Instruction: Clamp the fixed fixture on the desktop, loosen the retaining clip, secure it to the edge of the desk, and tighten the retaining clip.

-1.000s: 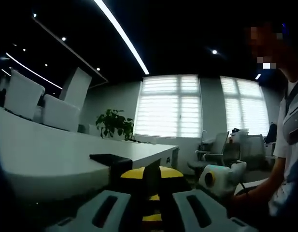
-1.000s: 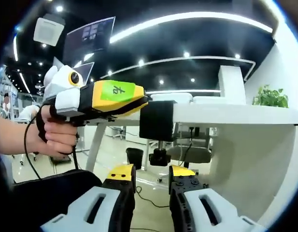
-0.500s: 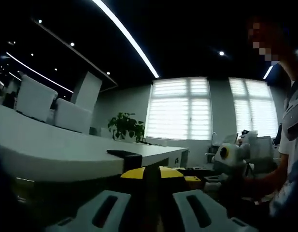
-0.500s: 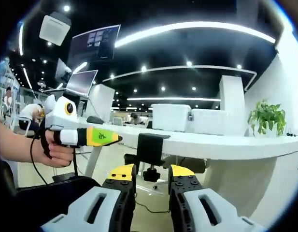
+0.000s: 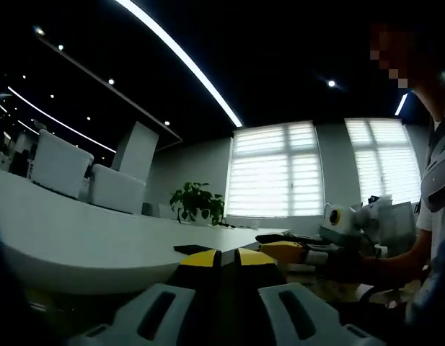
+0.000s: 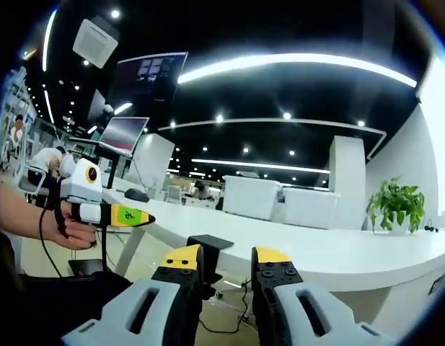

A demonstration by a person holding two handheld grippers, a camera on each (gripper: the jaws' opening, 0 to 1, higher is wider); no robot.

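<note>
one black clamp sits on the near edge of the white desk; in the right gripper view it lies just past the left jaw tip of the right tool. in the left gripper view the same clamp shows as a flat dark plate on the desk edge, just beyond the left tool.

two tools are present. the right tool's jaws stand a narrow gap apart, holding nothing. the left tool's yellow tips are pressed together, nothing between them.

the left tool is held level in a hand left of the clamp, apart from it. the right tool reaches in level from the right.

one plant and two white chair backs stand beyond the desk.
</note>
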